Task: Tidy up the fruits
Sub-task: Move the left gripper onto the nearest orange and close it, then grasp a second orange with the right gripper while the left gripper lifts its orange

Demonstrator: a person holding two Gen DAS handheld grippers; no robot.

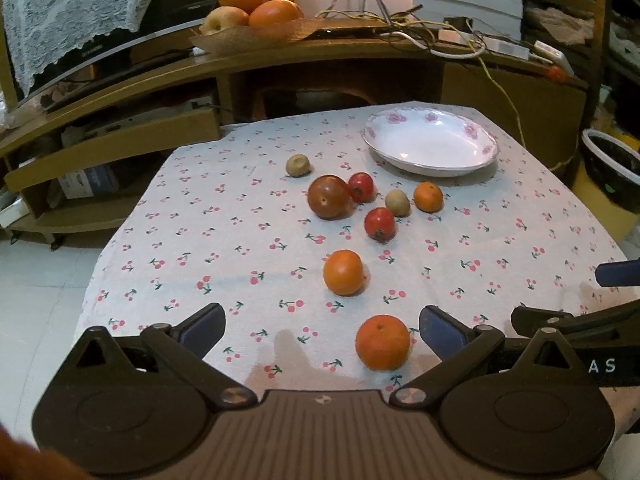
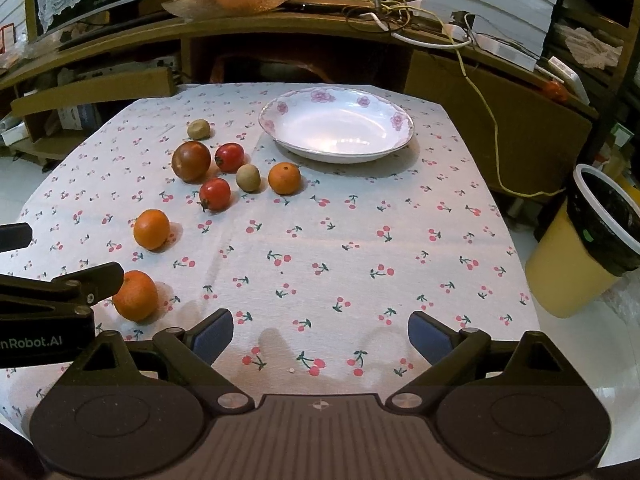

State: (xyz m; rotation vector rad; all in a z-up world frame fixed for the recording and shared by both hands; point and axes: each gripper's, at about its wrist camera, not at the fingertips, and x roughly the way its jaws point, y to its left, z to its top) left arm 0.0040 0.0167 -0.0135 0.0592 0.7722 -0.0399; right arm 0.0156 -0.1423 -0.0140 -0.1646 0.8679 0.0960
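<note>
Loose fruits lie on a cherry-print tablecloth (image 1: 224, 240): three oranges (image 1: 383, 342) (image 1: 343, 272) (image 1: 428, 197), two red tomatoes (image 1: 379, 223) (image 1: 361, 187), a dark brown-red fruit (image 1: 330, 197) and two small tan fruits (image 1: 298, 165) (image 1: 397, 202). A white flowered plate (image 1: 430, 145) stands empty at the far right; it also shows in the right wrist view (image 2: 336, 124). My left gripper (image 1: 322, 330) is open and empty, the nearest orange just inside its right finger. My right gripper (image 2: 320, 336) is open and empty over bare cloth, right of the fruits (image 2: 136, 296).
A wooden desk (image 1: 280, 60) behind the table holds a tray of oranges and an apple (image 1: 248, 8) and tangled cables (image 1: 420, 28). A yellow bin with a black liner (image 2: 592, 240) stands on the floor at the right.
</note>
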